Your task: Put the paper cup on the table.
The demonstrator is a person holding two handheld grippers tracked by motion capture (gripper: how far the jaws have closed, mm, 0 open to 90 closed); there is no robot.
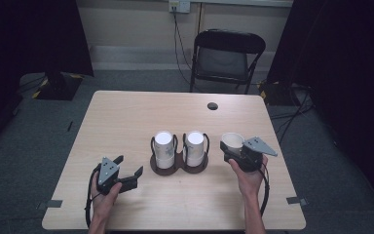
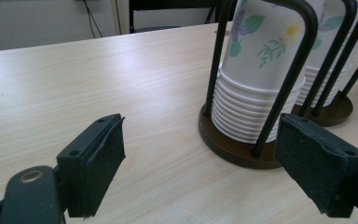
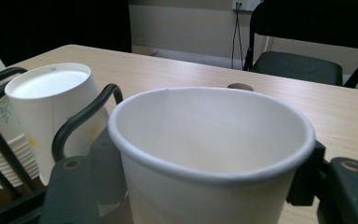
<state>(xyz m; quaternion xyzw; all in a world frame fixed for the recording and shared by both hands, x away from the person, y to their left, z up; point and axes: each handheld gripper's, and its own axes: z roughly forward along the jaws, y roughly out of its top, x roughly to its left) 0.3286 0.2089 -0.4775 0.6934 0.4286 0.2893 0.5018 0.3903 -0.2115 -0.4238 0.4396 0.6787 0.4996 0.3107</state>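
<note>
A dark double cup holder (image 1: 178, 166) stands mid-table with two stacks of upturned paper cups, the left stack (image 1: 164, 147) and the right stack (image 1: 195, 146). Up close, the left stack (image 2: 261, 70) shows a flower print between black wire hoops. My left gripper (image 1: 129, 171) rests on the table left of the holder, jaws wide open and empty (image 2: 200, 163). My right gripper (image 1: 233, 148) is right of the holder, shut on a single white paper cup (image 1: 232, 141), mouth up. That cup (image 3: 209, 154) sits between its jaws, beside the right stack (image 3: 56, 107).
A black folding chair (image 1: 226, 58) stands behind the table's far edge. A round cable hole (image 1: 213, 106) is in the tabletop (image 1: 126, 117) near the far right. Tape marks sit at the front corners.
</note>
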